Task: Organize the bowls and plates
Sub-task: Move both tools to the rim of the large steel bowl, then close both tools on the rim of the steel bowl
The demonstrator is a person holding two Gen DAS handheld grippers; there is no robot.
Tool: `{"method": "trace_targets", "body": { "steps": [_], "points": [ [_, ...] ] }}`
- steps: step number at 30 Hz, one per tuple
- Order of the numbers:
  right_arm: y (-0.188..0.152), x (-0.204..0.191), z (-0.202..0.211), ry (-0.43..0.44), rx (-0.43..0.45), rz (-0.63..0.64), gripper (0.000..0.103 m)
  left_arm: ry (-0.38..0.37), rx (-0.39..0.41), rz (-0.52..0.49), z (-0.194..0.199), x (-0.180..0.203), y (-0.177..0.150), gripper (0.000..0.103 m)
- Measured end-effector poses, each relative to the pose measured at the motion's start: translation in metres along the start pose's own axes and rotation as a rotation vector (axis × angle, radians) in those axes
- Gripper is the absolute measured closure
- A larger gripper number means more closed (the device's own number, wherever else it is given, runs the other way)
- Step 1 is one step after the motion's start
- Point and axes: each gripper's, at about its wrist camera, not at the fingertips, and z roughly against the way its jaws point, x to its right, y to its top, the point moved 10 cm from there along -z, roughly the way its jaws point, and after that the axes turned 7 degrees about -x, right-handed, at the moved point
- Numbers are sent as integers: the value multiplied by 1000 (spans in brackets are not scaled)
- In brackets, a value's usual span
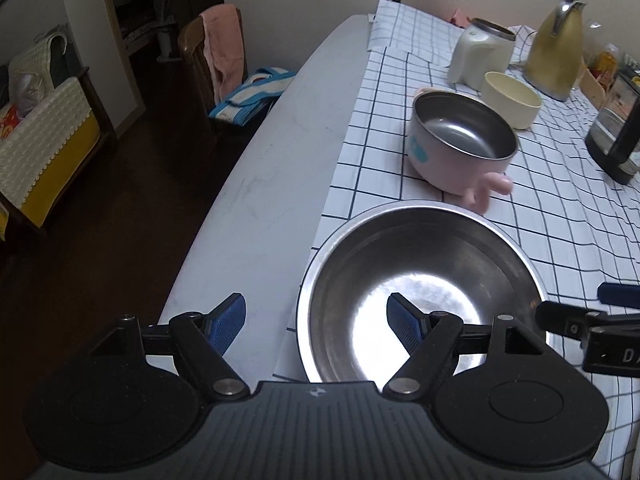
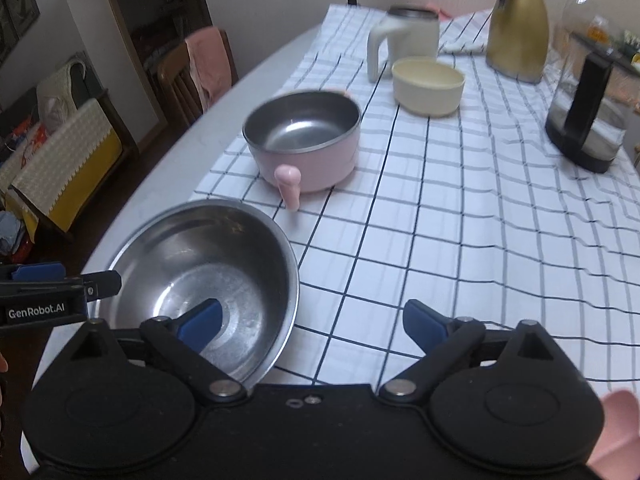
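Large shallow stainless-steel bowl at lower centre of the left wrist view, at lower left of the right wrist view, resting at the near edge of the white blue-checked tablecloth on the pale oval bench. Left gripper low in its own frame, jaws released and spread wide, astride the bowl's left rim: one blue pad over the bare bench, the other over the bowl's inside, neither seen pressing on metal. Right gripper likewise released, jaws wide, straddling the bowl's right rim, left pad inside the bowl, right pad above the cloth; contact not discernible. Each gripper's black tip visible at the edge of the other's view. Beyond the steel bowl, mid frame, a pink-walled steel-lined bowl with a stubby pink handle, well apart from it. Farther back, a cream round bowl just beside a white handled mug. Upper right: a gold metal jug and a black-handled glass kettle.
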Motion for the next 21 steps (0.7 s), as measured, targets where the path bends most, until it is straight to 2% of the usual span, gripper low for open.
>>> {"method": "trace_targets", "body": {
  "steps": [6, 9, 14, 16, 21],
  "points": [
    [6, -9, -28, 20, -61, 8, 27, 7, -35, 23, -18, -2, 9, 27],
    [9, -13, -34, 35, -77, 10, 31, 4, -54, 32, -24, -4, 10, 36],
    [10, -19, -39, 51, -97, 12, 46, -11, -73, 43, -30, -4, 9, 52],
    [11, -20, -41, 56, -102, 9, 53, -22, -92, 48, -32, -3, 7, 62],
    [9, -21, -41, 62, -111, -9, 68, -29, -109, 82, -32, -5, 5, 79]
  ]
}}
